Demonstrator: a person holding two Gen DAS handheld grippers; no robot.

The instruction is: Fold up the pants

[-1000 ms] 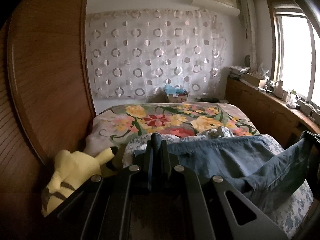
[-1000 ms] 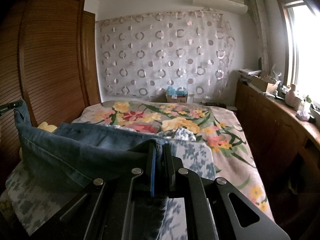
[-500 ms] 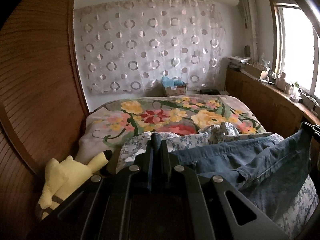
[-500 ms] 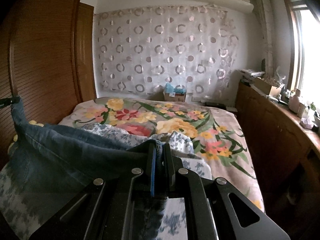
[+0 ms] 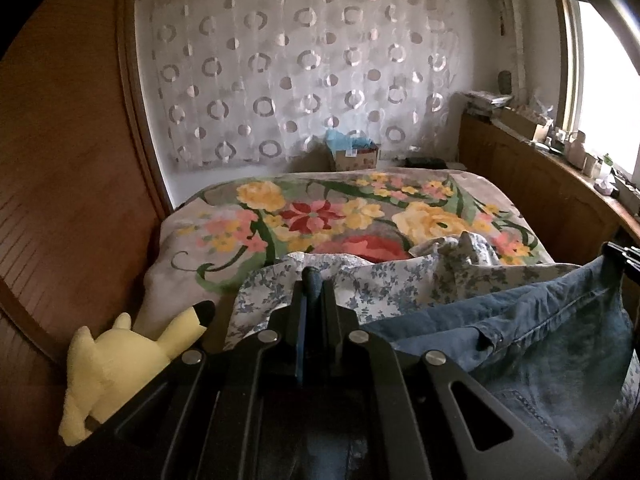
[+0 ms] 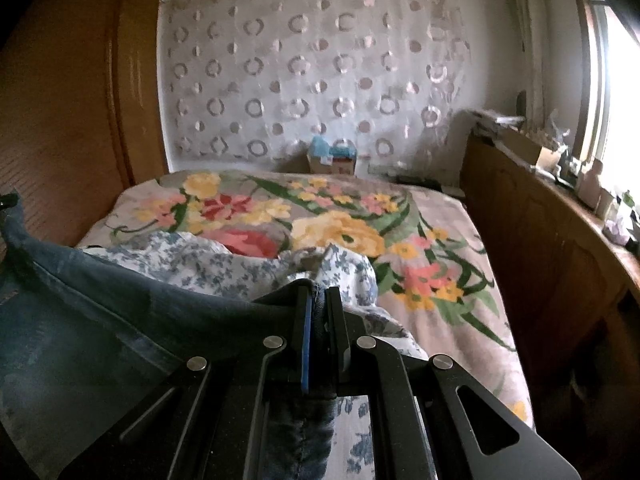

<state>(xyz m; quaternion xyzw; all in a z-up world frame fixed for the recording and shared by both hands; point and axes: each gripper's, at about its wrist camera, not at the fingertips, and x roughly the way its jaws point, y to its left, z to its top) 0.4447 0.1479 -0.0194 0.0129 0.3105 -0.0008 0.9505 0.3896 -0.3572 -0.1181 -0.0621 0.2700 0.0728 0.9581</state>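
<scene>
The blue denim pants (image 5: 532, 344) hang stretched between my two grippers above the near end of the bed. My left gripper (image 5: 313, 280) is shut on one end of the denim edge. My right gripper (image 6: 318, 294) is shut on the other end, and the pants (image 6: 100, 320) sag to the left of it. The right gripper's tip shows at the right edge of the left wrist view (image 5: 620, 250). The lower part of the pants is hidden below both views.
A bed with a floral blanket (image 5: 340, 216) lies ahead. A blue-and-white flowered cloth (image 5: 380, 280) is bunched under the pants. A yellow plush toy (image 5: 116, 364) lies by the wooden wardrobe (image 5: 60, 160) on the left. A wooden cabinet (image 6: 540, 232) runs along the right.
Both grippers have lifted and pulled back with the pants. The denim has slid toward me off the flowered cloth, and more of the floral blanket shows.
</scene>
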